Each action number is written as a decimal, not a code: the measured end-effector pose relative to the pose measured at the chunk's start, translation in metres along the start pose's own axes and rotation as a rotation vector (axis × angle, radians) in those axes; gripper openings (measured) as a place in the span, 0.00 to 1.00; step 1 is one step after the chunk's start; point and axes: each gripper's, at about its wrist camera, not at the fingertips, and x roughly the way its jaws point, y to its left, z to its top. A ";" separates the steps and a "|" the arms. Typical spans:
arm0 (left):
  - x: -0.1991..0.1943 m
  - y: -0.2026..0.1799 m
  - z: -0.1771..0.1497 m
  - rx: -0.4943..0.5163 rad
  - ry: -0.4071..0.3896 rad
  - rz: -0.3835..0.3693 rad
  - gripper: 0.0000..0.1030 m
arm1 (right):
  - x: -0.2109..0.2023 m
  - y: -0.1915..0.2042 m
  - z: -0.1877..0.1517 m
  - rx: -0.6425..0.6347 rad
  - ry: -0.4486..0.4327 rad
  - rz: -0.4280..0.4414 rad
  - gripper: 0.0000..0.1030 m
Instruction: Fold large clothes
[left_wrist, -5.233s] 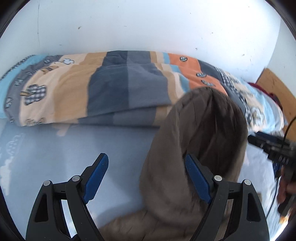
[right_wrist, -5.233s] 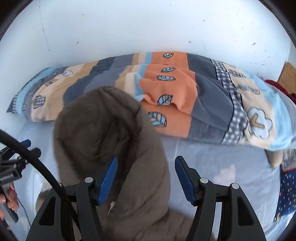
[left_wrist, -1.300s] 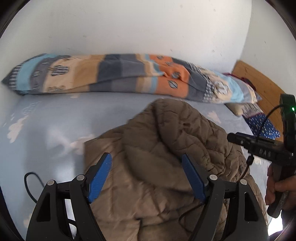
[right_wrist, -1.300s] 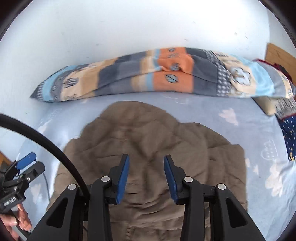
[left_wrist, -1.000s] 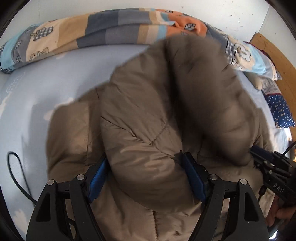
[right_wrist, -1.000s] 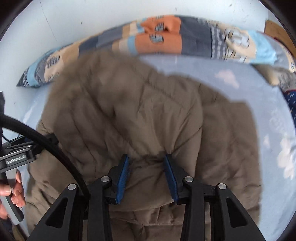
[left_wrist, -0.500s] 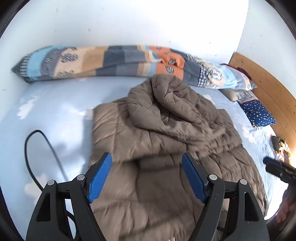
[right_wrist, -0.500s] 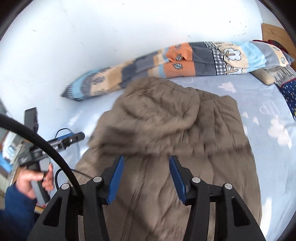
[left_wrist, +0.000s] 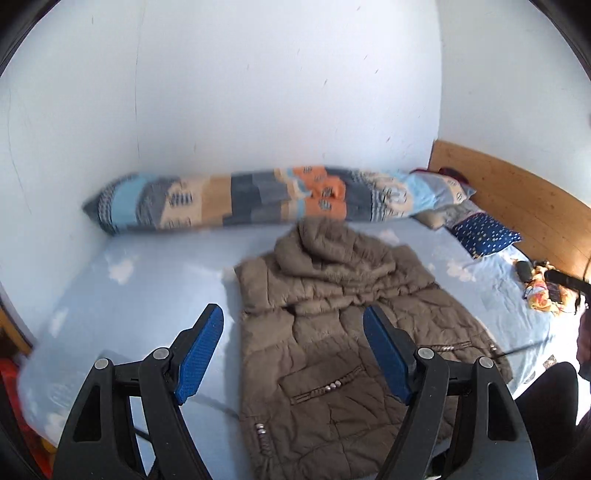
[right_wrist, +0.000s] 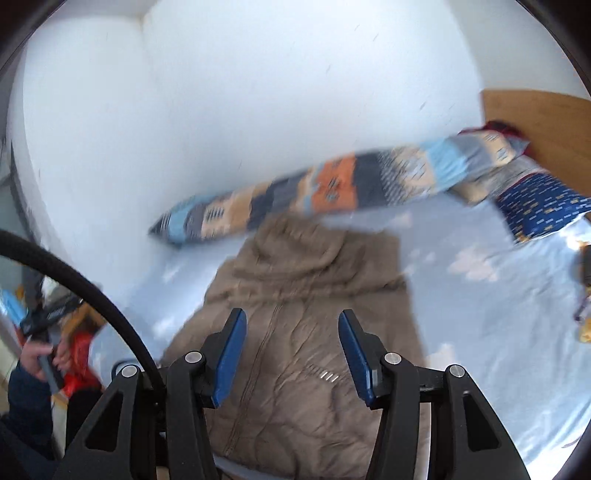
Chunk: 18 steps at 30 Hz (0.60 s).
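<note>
A large brown quilted hooded coat (left_wrist: 343, 332) lies spread on the light blue bed sheet (left_wrist: 147, 295), hood folded down toward the far wall, hem toward me. It also shows in the right wrist view (right_wrist: 306, 332), blurred. My left gripper (left_wrist: 293, 354) is open and empty, raised above the coat's near left part. My right gripper (right_wrist: 290, 356) is open and empty, held above the coat's lower middle.
A long patchwork bolster (left_wrist: 266, 199) lies along the white wall. A dark blue dotted pillow (left_wrist: 487, 236) and wooden headboard (left_wrist: 517, 206) are at the right. Small objects (left_wrist: 535, 284) lie on the sheet at right. A black cable (right_wrist: 92, 295) curves across the right wrist view.
Both grippers have pulled back and up from the coat, which now lies flat on the bed with nothing holding it. The right gripper's jaws have spread wider.
</note>
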 end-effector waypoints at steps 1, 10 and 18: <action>-0.017 -0.003 0.007 0.014 -0.026 -0.002 0.75 | -0.014 -0.006 0.005 0.014 -0.034 -0.009 0.56; -0.134 -0.042 0.056 0.094 -0.218 -0.174 0.81 | -0.125 -0.019 0.046 -0.004 -0.315 -0.076 0.69; -0.074 -0.036 0.016 -0.051 -0.034 -0.174 0.83 | -0.082 -0.046 0.016 0.134 -0.214 -0.022 0.77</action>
